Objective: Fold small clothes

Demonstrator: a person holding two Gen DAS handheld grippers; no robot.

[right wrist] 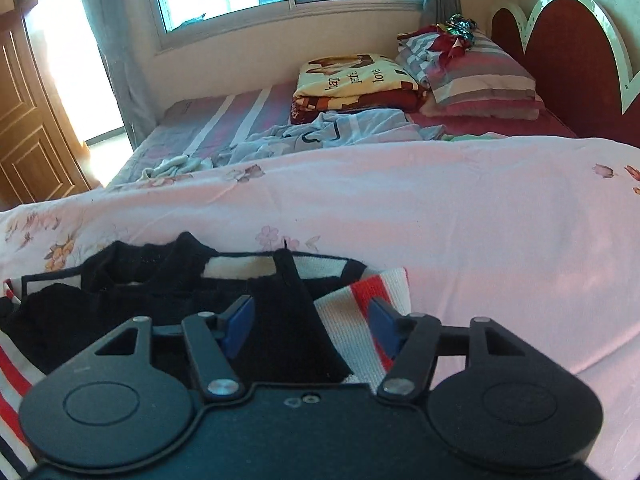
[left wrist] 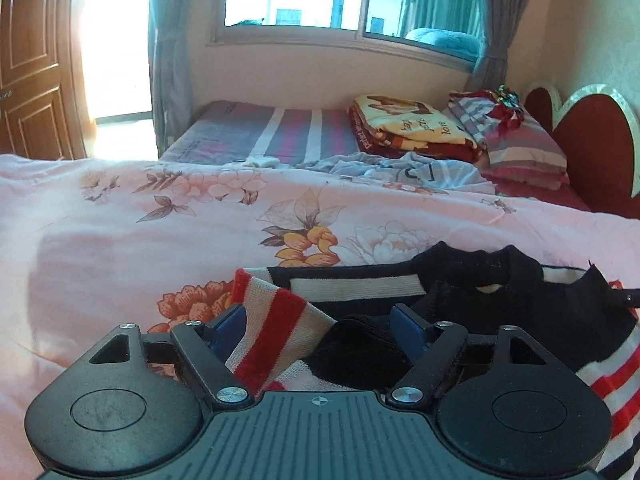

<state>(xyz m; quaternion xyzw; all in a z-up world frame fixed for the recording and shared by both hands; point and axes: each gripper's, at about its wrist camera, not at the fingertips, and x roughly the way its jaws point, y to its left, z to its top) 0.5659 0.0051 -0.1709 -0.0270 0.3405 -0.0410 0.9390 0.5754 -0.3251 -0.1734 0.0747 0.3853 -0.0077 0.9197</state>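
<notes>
Left wrist view, tool: the left tool (left wrist: 320, 324) is seen released, its blue pads standing apart with no pad pressed on cloth.
Left wrist view, garment place: the small black knitted jumper with red and cream stripes (left wrist: 500, 300) is spread on the pink flowered quilt (left wrist: 160, 220) of the bed, directly under and ahead of the tool.
Left wrist view, relation: a folded-over striped cuff (left wrist: 276, 316) lies between the pads (loose, not pinched); the garment's long axis runs across the view, off to the right.
Right wrist view, tool: the right tool (right wrist: 310, 324) is likewise released, pads parted.
Right wrist view, relation: the same jumper (right wrist: 140, 280) stretches away to the left, and its other striped end (right wrist: 360, 312) lies between the pads; each hand is judged nearest to its own end.
Garment look: a soft, thick knit, black at the middle, its ends laid inward, rumpled at the neck; the fold is judged partly done.
</notes>
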